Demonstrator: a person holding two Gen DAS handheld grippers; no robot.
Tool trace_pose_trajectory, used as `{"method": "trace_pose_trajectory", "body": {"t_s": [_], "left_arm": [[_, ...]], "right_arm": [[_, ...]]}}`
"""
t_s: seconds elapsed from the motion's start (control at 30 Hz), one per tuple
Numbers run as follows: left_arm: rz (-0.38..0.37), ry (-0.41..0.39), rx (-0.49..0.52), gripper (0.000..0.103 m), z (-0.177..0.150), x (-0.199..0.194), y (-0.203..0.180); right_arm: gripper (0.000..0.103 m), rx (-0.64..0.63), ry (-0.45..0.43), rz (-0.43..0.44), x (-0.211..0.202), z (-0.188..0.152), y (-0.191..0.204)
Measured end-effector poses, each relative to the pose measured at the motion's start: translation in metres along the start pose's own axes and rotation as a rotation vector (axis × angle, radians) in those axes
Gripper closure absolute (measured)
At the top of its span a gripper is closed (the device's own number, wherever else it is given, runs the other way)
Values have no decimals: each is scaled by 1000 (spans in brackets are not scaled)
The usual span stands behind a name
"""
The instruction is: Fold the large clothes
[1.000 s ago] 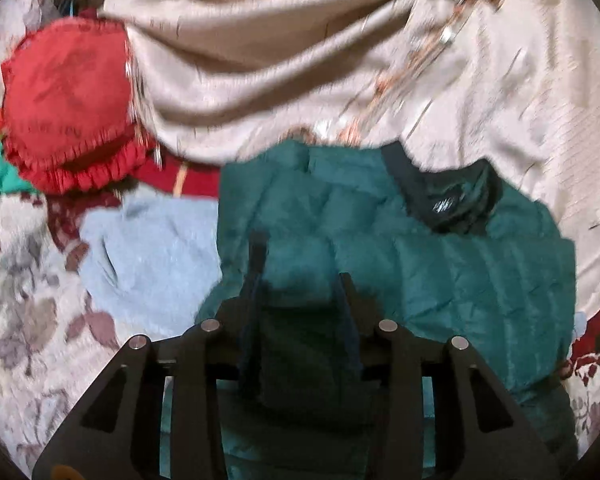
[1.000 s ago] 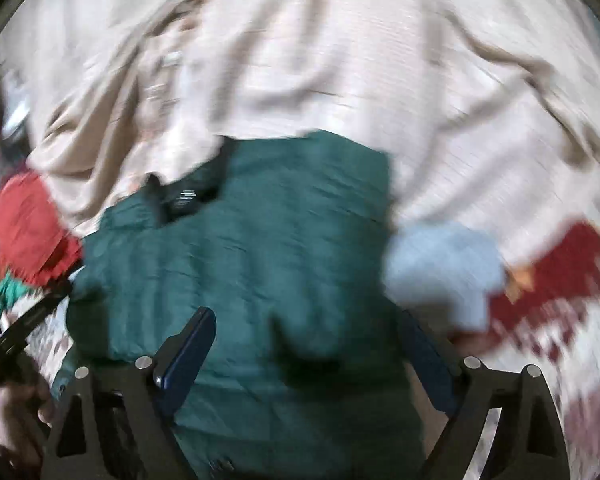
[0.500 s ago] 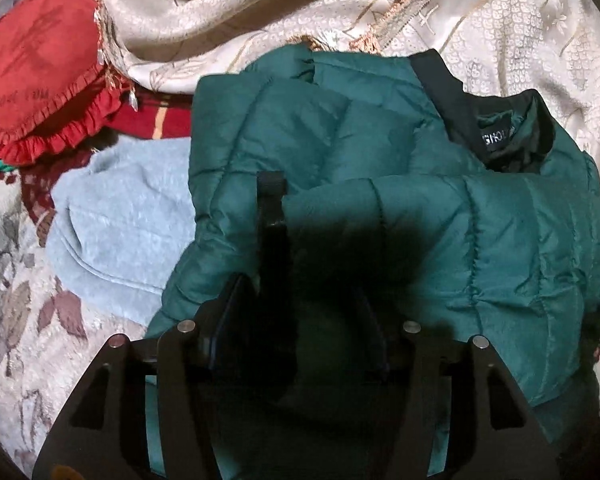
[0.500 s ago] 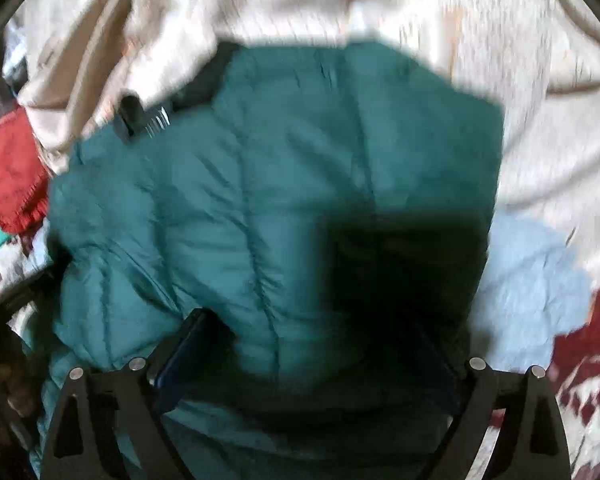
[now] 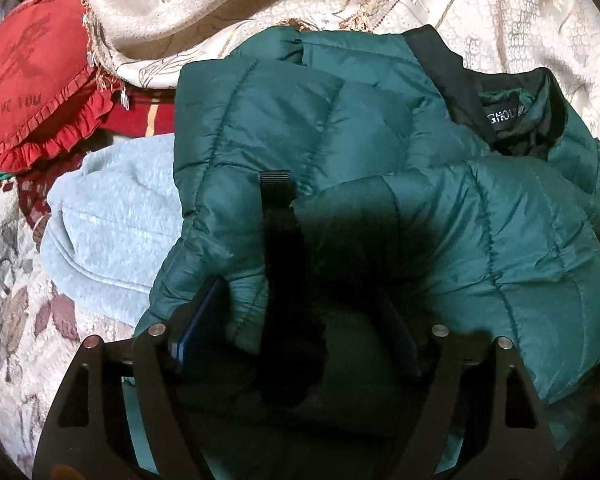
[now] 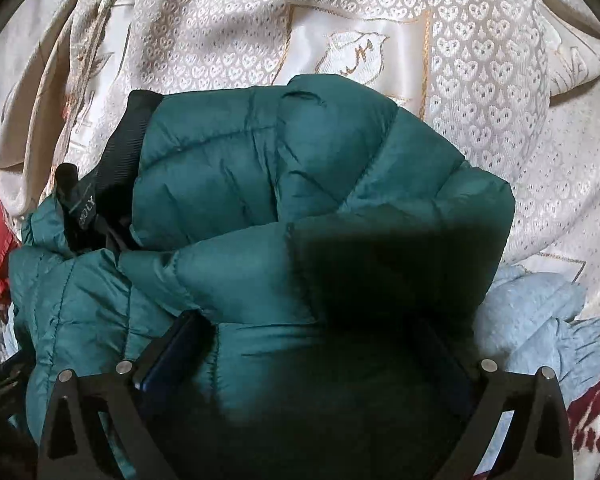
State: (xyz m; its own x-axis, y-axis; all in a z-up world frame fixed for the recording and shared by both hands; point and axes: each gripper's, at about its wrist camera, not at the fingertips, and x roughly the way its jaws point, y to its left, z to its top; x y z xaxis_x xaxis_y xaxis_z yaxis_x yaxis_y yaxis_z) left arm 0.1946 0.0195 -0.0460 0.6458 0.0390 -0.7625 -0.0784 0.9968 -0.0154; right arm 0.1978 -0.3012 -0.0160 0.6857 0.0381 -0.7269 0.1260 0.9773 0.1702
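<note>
1. At the far left of the left wrist view, a red ruffled cushion (image 5: 32, 80) lies on a flower-patterned cover (image 5: 8, 280).
2. Just right of it, a pale blue fleece garment (image 5: 112, 220) lies with its right edge tucked under the green puffer jacket (image 5: 380, 140).
3. The jacket lies in the middle, folded in on itself, its black collar (image 5: 476, 92) and label at the upper right, against a cream lace cloth (image 5: 500, 12).
4. The left gripper (image 5: 296, 340) sits low over the jacket's near edge; its jaws are opening, with a dark sleeve cuff and strap between them, and the pads do not visibly press on it.
5. In the right wrist view, the jacket (image 6: 260, 180) fills the centre, collar to the left.
6. The right gripper (image 6: 304, 364) straddles the jacket's near fold, jaws opening to their widest, padding bulging between them, unclamped.
7. Blue fleece (image 6: 540, 320) peeks out at the right.
</note>
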Motion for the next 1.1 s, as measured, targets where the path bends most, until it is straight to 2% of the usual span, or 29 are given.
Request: {"method": "trace_pose_trajectory", "body": {"t_s": [0.17, 0.27, 0.3, 0.37, 0.47, 0.53, 0.6, 0.63, 0.9, 1.1], "left_arm": [[-5, -46, -58, 26, 3, -14, 13], [4, -175, -84, 26, 5, -47, 17], [-2, -228, -69, 26, 4, -59, 13], [-32, -271, -13, 26, 3, -69, 1], [-93, -208, 105, 26, -3, -58, -27], [-75, -91, 162, 26, -7, -33, -39], [-77, -29, 164, 25, -8, -18, -40], [-83, -22, 155, 23, -8, -16, -39], [-83, -3, 147, 20, -5, -8, -41], [-91, -6, 144, 20, -7, -13, -45]], "right_arm": [[0, 7, -113, 0, -53, 7, 9], [0, -5, -139, 25, -79, 3, 21], [0, -7, -130, 46, -85, -2, 27], [0, -16, -91, 72, -90, -13, 37], [0, -37, 29, 67, -66, -32, 50], [0, -82, 126, 2, -34, -45, 55], [0, -103, 100, -14, -30, -48, 59], [0, -108, 100, -22, -30, -47, 61], [0, -111, 87, -19, -25, -39, 65], [0, -114, 82, -18, -31, -50, 61]]}}
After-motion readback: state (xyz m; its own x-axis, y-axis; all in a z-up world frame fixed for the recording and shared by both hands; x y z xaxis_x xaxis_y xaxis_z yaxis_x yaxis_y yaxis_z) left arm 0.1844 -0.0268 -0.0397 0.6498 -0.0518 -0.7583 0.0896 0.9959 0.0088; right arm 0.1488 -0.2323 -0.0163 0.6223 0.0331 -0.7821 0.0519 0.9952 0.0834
